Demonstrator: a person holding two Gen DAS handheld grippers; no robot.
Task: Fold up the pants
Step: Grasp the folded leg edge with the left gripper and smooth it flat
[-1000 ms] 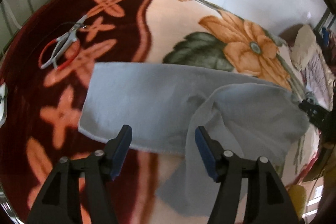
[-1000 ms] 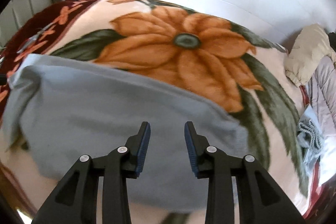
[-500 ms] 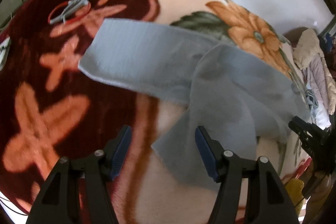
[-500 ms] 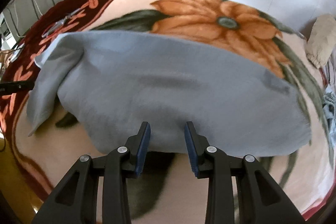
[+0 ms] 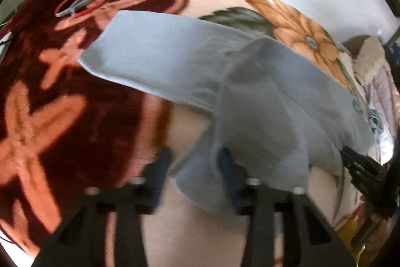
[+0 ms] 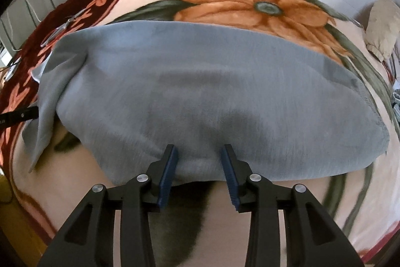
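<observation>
Grey knit pants (image 6: 200,91) lie lengthwise across the floral bed blanket (image 6: 250,6). Left hand-held gripper (image 5: 195,167), jaws just closing, straddles the nearest leg cuff; right hand-held gripper (image 6: 198,162) stands narrowly parted over the near hem.

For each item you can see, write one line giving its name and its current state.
Grey pants: lying partly folded on the blanket, one leg end loose.
Left tongs: just been closing, leg end between them.
Right tongs: open, at the pants' near edge.
Scissors: lying closed on the blanket.
</observation>
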